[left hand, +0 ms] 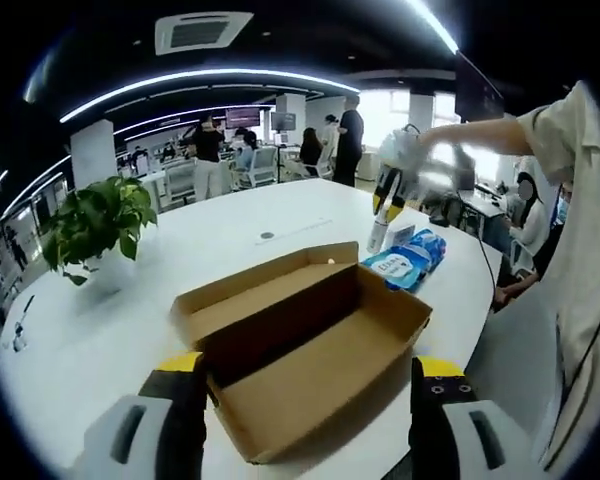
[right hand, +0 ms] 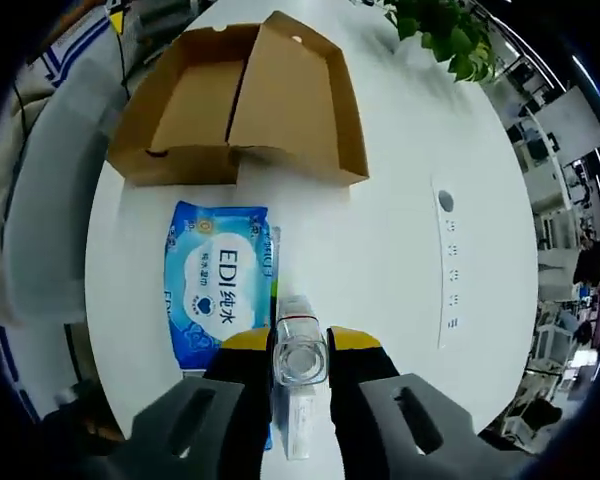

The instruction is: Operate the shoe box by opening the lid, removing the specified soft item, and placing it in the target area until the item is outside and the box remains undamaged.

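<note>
The brown cardboard shoe box (left hand: 310,330) lies open on the white table, and I see nothing inside it. My left gripper (left hand: 310,368) is open, its jaws spread wide at the near end of the box. A blue pack of wet wipes (right hand: 218,280) lies flat on the table beside the box (right hand: 240,100). My right gripper (right hand: 300,342) is shut on a clear plastic bottle (right hand: 300,355), held just above the table at the pack's edge. In the left gripper view the right gripper (left hand: 388,200), held by a hand, hangs over the wipes (left hand: 405,260).
A potted plant (left hand: 95,225) stands on the table at the left, also seen from the right gripper (right hand: 445,35). A socket strip (right hand: 448,260) is set in the tabletop. The person's sleeve (left hand: 580,250) fills the right side by the table edge. People stand far behind.
</note>
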Motion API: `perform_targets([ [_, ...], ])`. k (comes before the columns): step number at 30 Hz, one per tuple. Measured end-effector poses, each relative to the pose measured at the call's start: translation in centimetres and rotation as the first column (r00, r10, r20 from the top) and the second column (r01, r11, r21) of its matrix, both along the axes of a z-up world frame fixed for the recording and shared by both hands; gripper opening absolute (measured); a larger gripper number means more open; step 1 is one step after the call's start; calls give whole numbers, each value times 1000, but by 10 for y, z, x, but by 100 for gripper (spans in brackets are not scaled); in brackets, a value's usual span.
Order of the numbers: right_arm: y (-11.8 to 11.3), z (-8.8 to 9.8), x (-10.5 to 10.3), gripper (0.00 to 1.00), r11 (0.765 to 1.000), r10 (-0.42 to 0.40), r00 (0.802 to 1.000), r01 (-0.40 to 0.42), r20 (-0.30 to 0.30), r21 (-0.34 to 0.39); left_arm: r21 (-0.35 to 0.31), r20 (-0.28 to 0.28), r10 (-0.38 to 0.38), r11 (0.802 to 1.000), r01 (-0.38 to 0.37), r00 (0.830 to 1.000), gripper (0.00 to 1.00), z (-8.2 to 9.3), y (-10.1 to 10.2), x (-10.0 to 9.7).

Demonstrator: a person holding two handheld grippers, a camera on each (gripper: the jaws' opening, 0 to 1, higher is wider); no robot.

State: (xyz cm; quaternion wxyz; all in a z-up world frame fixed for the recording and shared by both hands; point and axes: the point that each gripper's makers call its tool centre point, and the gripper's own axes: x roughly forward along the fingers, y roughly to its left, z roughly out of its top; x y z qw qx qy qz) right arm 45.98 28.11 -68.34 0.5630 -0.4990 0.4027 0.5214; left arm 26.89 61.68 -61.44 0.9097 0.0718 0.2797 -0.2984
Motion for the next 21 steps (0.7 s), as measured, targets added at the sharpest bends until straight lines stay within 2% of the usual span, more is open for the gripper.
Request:
perform_targets([
  [8,13,-9,4,18,1000,7,1000,-7,-9,-2,0,-16,16,1000,-16,1000,84,-6,3,-3],
  [18,12,-23,5,18,999,1,1000,-2,-30,-42,0,-32,33,999,-33,999,81,-14,9,-9],
  [21,16,-21,10,18,998,-50,998,49,-38,-25,-7,-47,32,999,-33,998,81,-17,7,-12],
])
